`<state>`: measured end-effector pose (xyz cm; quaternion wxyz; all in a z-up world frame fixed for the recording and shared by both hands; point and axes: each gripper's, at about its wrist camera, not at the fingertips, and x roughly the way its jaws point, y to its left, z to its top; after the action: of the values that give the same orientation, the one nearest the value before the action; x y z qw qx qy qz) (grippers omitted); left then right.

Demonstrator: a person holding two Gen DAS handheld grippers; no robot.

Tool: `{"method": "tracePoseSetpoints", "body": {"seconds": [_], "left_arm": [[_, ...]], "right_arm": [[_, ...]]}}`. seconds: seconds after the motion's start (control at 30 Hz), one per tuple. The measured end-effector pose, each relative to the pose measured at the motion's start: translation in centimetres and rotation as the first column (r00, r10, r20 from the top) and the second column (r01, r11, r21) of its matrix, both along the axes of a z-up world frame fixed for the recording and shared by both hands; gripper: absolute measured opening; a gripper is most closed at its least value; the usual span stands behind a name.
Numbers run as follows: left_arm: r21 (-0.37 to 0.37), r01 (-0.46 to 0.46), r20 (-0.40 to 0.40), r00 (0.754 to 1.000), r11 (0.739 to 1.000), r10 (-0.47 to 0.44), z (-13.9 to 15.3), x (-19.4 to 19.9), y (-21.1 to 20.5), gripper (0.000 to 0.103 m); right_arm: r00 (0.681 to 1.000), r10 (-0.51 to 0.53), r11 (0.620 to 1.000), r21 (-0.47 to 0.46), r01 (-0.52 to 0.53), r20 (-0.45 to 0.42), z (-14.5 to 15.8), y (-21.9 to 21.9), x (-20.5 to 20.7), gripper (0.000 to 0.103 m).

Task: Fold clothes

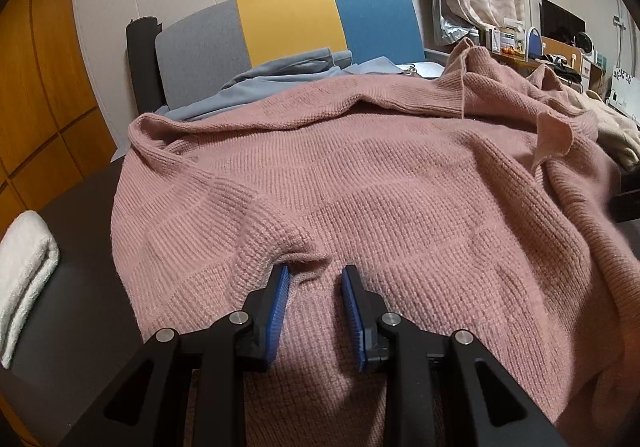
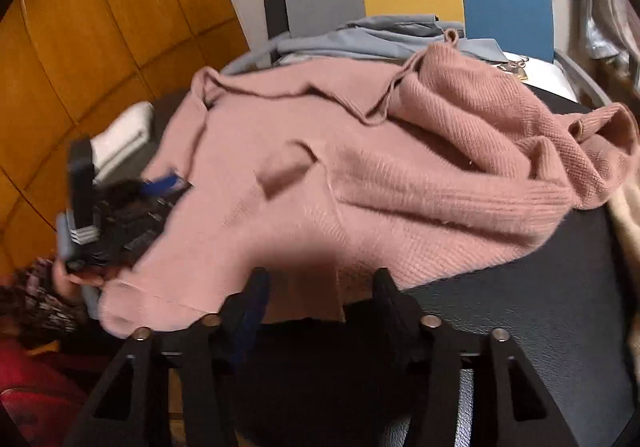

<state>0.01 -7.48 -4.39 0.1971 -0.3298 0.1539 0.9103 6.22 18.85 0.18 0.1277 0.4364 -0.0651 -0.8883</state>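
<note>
A pink knit sweater (image 1: 360, 183) lies spread over the dark table (image 1: 80, 215), crumpled along its far and right side. In the left wrist view my left gripper (image 1: 316, 279) sits at the sweater's near part, its blue pads (image 1: 280, 291) closed on a thick puckered fold of the knit. The right wrist view shows the sweater (image 2: 360, 167) with a sleeve bunched at the right. My right gripper (image 2: 322, 283) hovers over its near hem with fingers apart and nothing pressed between them. The left gripper (image 2: 160, 183) appears there, blurred, at the sweater's left edge.
A chair with a grey, yellow and blue back (image 1: 288, 19) stands behind the table and carries a blue-grey garment (image 1: 280, 71). A folded white towel (image 1: 24, 263) lies at the table's left. A beige garment (image 1: 612, 135) lies at the right, and wooden cabinet doors (image 2: 100, 27) stand at the left.
</note>
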Motion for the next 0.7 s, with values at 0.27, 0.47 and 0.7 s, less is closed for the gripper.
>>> {"method": "tracePoseSetpoints", "body": {"seconds": [0.27,0.47,0.7], "left_arm": [[0.0,0.0,-0.001,1.0,1.0,0.0,0.0,-0.1,0.0,0.027],[-0.013,-0.013,-0.013,1.0,1.0,0.013,0.0,0.6,0.2,0.027],[-0.042,-0.01,-0.02,1.0,0.999,0.01,0.4,2.3,0.0,0.027]], "right_arm": [[0.999,0.01,0.998,-0.056,-0.007,0.042,2.7,2.5,4.5,0.003],[0.943,-0.257,0.964,-0.014,0.266,0.212,2.0,9.6,13.0,0.003],[0.882,-0.315,0.947,0.181,0.267,0.351,-1.8,10.4,14.4,0.006]]}}
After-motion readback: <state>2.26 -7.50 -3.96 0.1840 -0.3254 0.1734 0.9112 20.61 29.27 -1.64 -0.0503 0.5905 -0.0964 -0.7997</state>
